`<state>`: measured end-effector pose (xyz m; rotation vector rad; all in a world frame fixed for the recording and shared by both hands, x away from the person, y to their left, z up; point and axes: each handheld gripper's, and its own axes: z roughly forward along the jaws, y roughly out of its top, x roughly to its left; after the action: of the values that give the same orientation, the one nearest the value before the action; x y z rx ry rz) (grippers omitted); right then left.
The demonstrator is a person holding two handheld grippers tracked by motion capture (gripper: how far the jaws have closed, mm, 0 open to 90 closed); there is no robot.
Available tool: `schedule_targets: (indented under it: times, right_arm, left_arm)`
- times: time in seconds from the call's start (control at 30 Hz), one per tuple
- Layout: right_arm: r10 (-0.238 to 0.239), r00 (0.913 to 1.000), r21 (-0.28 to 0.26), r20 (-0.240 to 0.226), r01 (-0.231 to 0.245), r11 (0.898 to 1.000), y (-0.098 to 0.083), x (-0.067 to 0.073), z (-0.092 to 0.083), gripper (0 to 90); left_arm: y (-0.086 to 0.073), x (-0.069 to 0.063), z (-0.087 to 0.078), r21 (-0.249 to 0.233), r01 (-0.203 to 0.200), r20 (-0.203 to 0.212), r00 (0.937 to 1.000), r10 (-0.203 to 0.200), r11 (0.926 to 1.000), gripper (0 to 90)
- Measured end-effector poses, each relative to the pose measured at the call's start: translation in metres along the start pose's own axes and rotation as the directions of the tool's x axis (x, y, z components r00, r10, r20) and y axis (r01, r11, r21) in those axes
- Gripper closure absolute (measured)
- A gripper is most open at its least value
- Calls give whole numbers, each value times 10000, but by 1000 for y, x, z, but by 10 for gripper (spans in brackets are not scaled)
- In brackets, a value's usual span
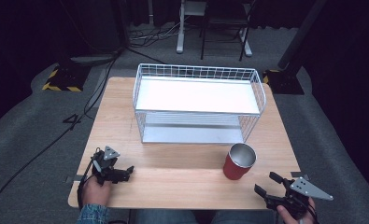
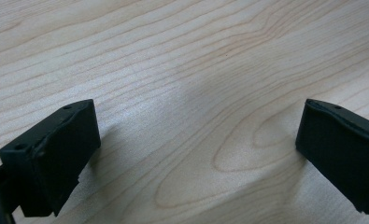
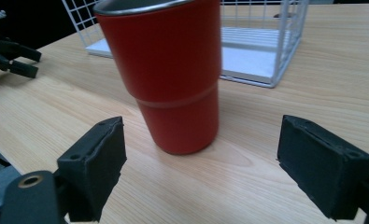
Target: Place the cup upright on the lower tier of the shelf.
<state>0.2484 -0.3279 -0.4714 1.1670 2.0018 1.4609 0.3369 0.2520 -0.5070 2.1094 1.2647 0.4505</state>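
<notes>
A red metal tumbler point(image 1: 238, 161) stands upright on the wooden worktop point(image 1: 182, 168), toward the front right, just in front of the near right corner of a white wire basket point(image 1: 198, 103) but not touching it. The tumbler's inside is bare silver metal, and a faint ridge runs around its red wall about halfway down. The basket sits at the middle of the worktop, its white floor panel bare.

The right tongs point(image 1: 271, 184) hover at the front right corner of the worktop, held in a hand point(image 1: 292, 212) coming up from below, jaws spread wide and aimed at the tumbler. In the right gripper view the tumbler point(image 3: 166, 70) stands between the two black jaws but farther off, clear of both.

The left tongs point(image 1: 128, 171) rest low over the front left of the worktop, well apart from the tumbler, in the person's left hand point(image 1: 97, 187), a denim sleeve point(image 1: 92, 214) at the wrist. Their jaws are spread wide too, with bare wood grain point(image 2: 196, 116) between them.
</notes>
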Motion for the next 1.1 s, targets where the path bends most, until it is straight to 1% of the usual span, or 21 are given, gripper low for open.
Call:
schedule_targets:
  times: [0.1,0.13,0.17,0.27,0.3,0.33,0.37,0.4,0.43,0.5,0.57,0.6,0.63,0.67,0.77,0.8,0.83,0.87,0.93,1.0,1.1]
  right_arm:
    - [12,9999,-20,-130,-12,10000,0,5,7,159]
    - [83,9998,-2,-170,-83,10000,0,7,12,159]
    - [83,9998,-2,-170,-83,10000,0,7,12,159]
    - [68,9999,158,-155,-66,9999,0,11,24,159]
    - [68,9999,158,-155,-66,9999,0,11,24,159]
    - [-73,9998,206,-171,76,9998,1,11,30,159]
    - [-73,9998,206,-171,76,9998,1,11,30,159]
    - [-101,9999,225,-35,101,9997,1,12,35,159]
    - [-101,9999,225,-35,101,9997,1,12,35,159]
    - [-97,9999,248,-49,98,9996,1,12,41,159]
    - [-97,9998,378,-181,104,9992,1,12,46,159]
    - [-216,9993,515,-311,232,9984,1,12,50,159]
    - [-167,9994,533,-315,184,9984,2,14,52,159]
    - [-208,9992,517,-352,226,9984,2,14,55,159]
    - [-403,9978,703,-521,440,9966,3,16,65,157]
    - [-396,9984,745,-412,426,9963,3,17,69,152]
    - [-396,9984,745,-412,426,9963,3,17,69,152]
    - [-414,9988,764,-243,431,9961,4,16,74,155]
    - [-361,9992,820,-198,376,9959,5,16,76,156]
    - [-354,9992,853,-162,366,9957,5,14,84,157]
    - [-413,9991,871,-107,421,9953,5,14,89,157]
  left_arm:
    - [0,0,0,0,-2,0,10000,2,10000,1]
    - [0,0,0,23,16,4,10000,-16,10000,1]
    - [0,0,0,20,17,4,10000,-17,10000,1]
    - [0,0,0,-2,22,-14,10000,-22,10000,2]
    - [0,0,0,-8,28,-22,10000,-28,10000,2]
    - [0,0,0,4,13,-32,10000,-13,10000,2]
    - [-1,-1,0,3,20,-38,10000,-20,10000,2]
    - [-1,-1,-1,11,36,-63,10000,-36,10000,2]
    - [-1,-1,-1,11,36,-63,10000,-36,10000,2]
    - [-1,-1,-1,20,51,-98,9999,-51,10000,2]
    - [-2,-2,-1,0,111,-165,9998,-111,9999,2]
    - [-2,-3,-1,-1,141,-165,9998,-141,9999,2]
    - [-2,-3,-1,2,146,-177,9997,-146,9999,2]
    - [-2,-3,-1,-11,160,-173,9997,-160,9999,2]
    - [-2,-4,-2,18,178,-172,9997,-178,9998,2]
    - [-2,-4,-2,24,167,-171,9997,-166,9999,2]
    - [-2,-4,-2,24,167,-171,9997,-166,9999,1]
    - [-2,-4,-2,22,172,-171,9997,-172,9998,2]
    - [-2,-4,-2,30,161,-168,9997,-160,9999,1]
    - [-2,-4,-2,32,159,-167,9997,-158,9999,1]
    - [-2,-4,-2,20,177,-167,9997,-176,9998,1]
